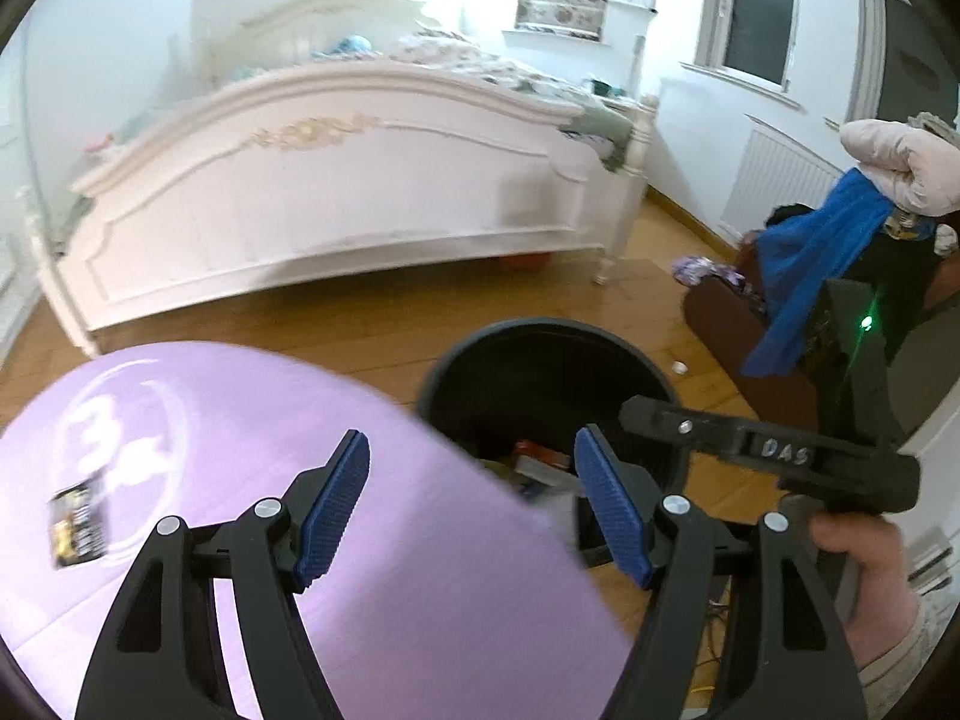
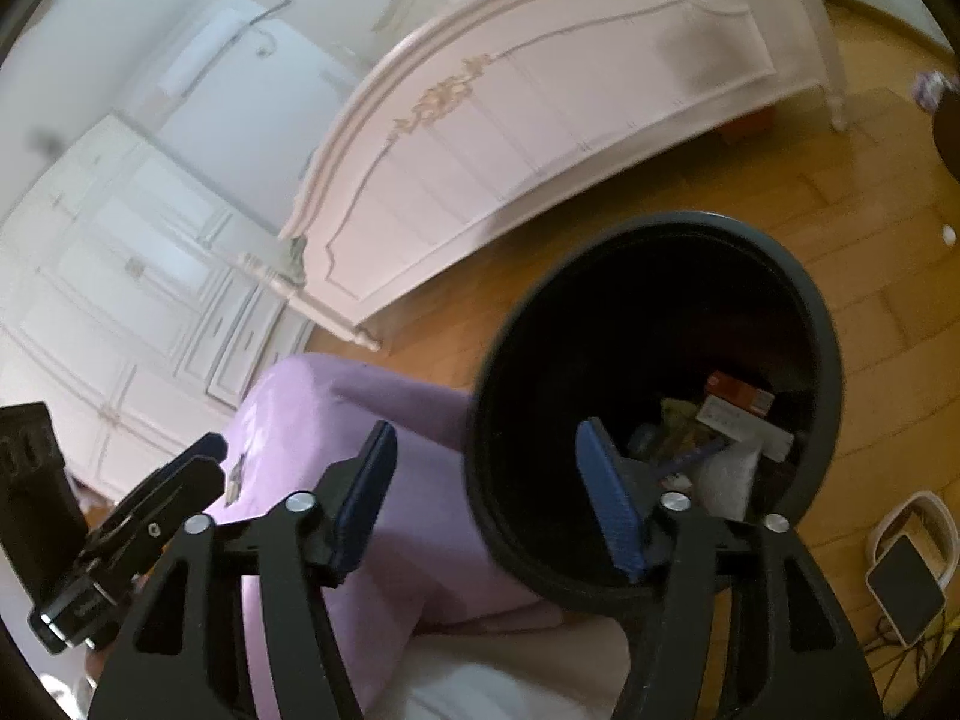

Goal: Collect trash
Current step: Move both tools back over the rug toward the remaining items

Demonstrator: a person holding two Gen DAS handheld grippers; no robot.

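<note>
A black round bin (image 1: 441, 375) stands on the wood floor beside a lilac mat (image 1: 240, 420); its rim (image 2: 831, 324) fills the right wrist view. Inside lie several pieces of trash: a red box (image 2: 735, 390), a white carton (image 2: 744, 426) and wrappers. My left gripper (image 1: 471, 507) hangs open above the mat's edge and the bin's near rim, nothing between its blue pads (image 1: 333, 510). My right gripper (image 2: 486, 495) is open too, over the bin's near wall and the mat, empty. A small dark wrapper (image 1: 75, 522) lies on the mat at the left. The right gripper's body (image 1: 780, 456) shows in the left wrist view.
A white bed footboard (image 1: 336, 204) stands across the floor behind the bin. White wardrobe doors (image 2: 120, 276) are at the left. A brown seat with blue cloth (image 1: 810, 264) is at the right. A white charger with a phone (image 2: 909, 576) and cables lies on the floor.
</note>
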